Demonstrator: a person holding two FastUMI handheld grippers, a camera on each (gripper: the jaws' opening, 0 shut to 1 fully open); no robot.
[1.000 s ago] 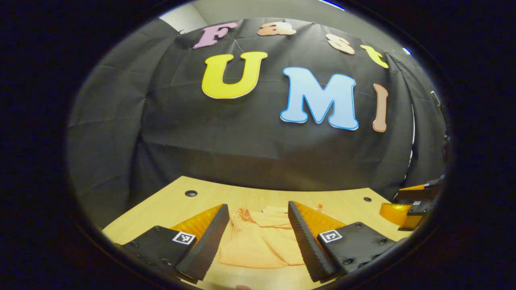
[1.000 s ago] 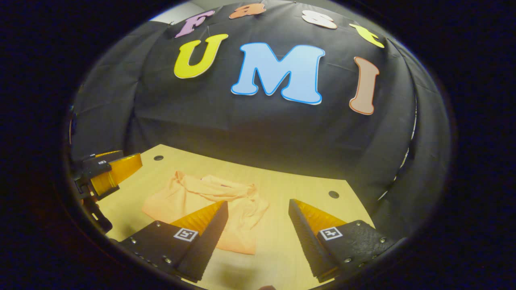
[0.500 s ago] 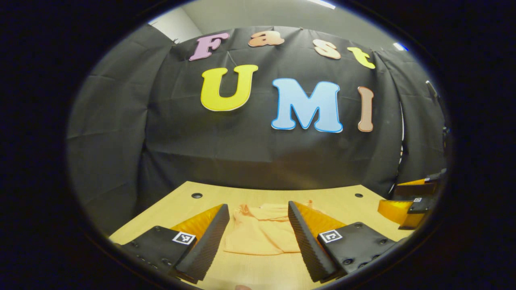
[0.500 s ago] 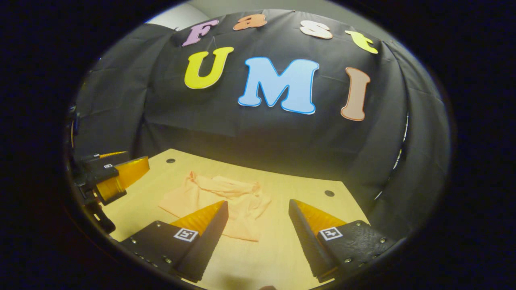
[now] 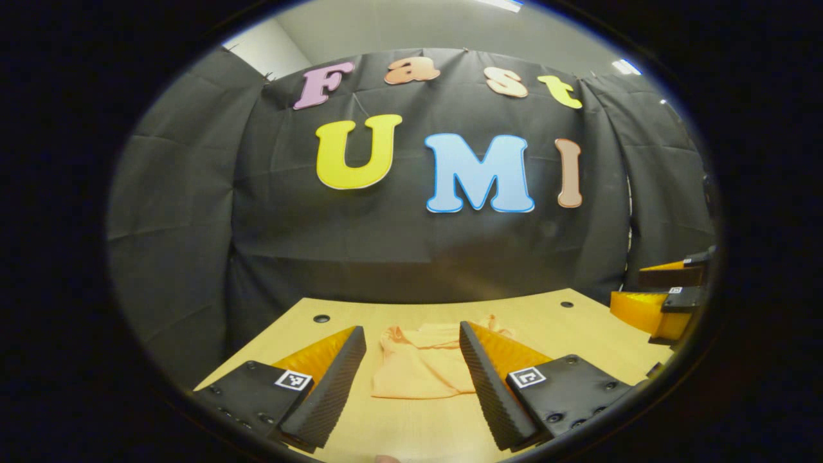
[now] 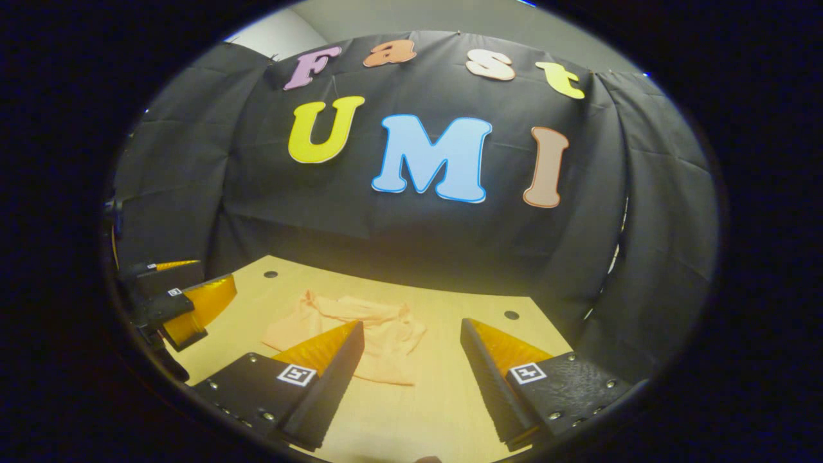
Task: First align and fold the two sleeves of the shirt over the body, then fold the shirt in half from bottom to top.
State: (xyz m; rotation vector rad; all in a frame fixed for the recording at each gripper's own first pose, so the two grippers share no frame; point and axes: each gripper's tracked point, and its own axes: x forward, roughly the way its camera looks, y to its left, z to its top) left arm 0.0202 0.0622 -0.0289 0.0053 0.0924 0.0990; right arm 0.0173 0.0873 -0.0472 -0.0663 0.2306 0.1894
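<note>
Both grippers have been drawn back and raised since the earlier frames; the shirt now shows smaller and farther off in each view.

Item: shirt (image 5: 421, 368), pale orange. Location: on the table (image 5: 578, 328), toward the wall. Condition: already gathered into a compact, roughly rectangular bundle with rumpled edges at the far end; whether sleeves and body are folded as required is judged likely, but cannot be confirmed at this range.

Item: left gripper (image 5: 411, 376). Fingers spread wide, nothing between them, held above the table and clear of the shirt.

Item: right gripper (image 6: 411, 373). Fingers likewise spread wide and empty, clear of the shirt. It is also seen at the right edge of the left gripper view (image 5: 662, 302).

Relation: in the left gripper view the shirt lies straight ahead, framed between the fingers, its long axis running away toward the wall. In the right gripper view the shirt (image 6: 366, 341) lies ahead and to the left, partly hidden behind the left finger. The left gripper is judged the better aligned for any further touch-up; the near hem faces both.
</note>
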